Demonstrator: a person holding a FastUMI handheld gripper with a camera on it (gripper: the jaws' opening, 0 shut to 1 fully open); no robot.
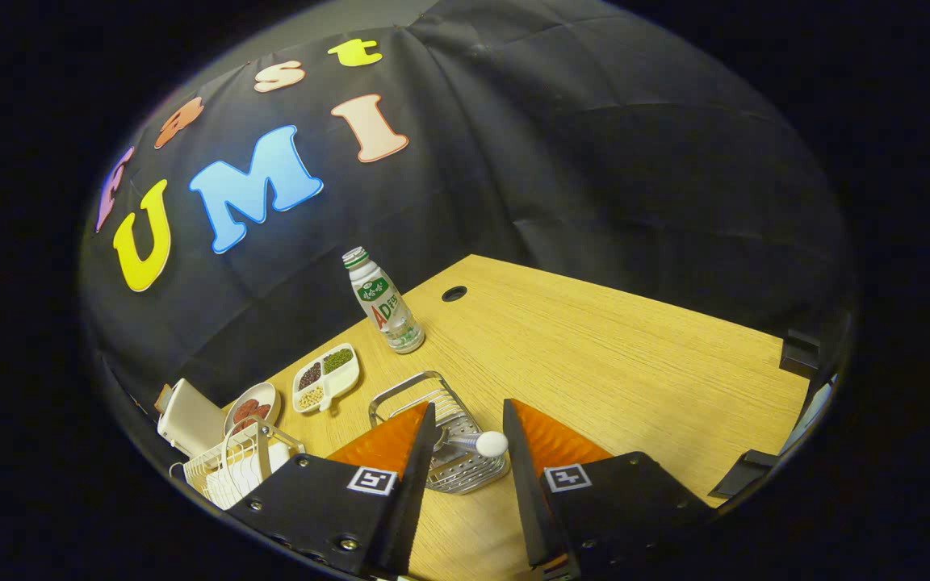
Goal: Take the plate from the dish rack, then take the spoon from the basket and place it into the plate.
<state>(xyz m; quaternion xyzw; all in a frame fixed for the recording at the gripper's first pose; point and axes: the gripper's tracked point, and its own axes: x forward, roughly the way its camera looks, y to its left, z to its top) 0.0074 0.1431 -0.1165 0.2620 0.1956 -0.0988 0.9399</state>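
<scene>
Gripper (469, 424): fingers spread apart, grasping nothing, hovering over metal basket (433, 420) on wooden table (594, 355). Spoon (477, 443): white, lying in basket, between fingertips, touching neither. Dish rack (227, 468): white wire, at table's near left edge, white plate (275, 457) inside. Round dish (251, 407) and divided tray (326, 377) of beans beside rack. Bottle (383, 303): upright, beyond basket, near far edge and cable hole (454, 293).

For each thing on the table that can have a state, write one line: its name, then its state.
Gripper: fingers open, apart, holding nothing.
Spoon: lying in the basket, between the fingers, untouched.
Basket: on the table, handle raised.
Bottle: upright, capped.
Dish rack: holds white dishes.
Divided dish: each compartment filled.
Round plate: holds reddish food.
</scene>
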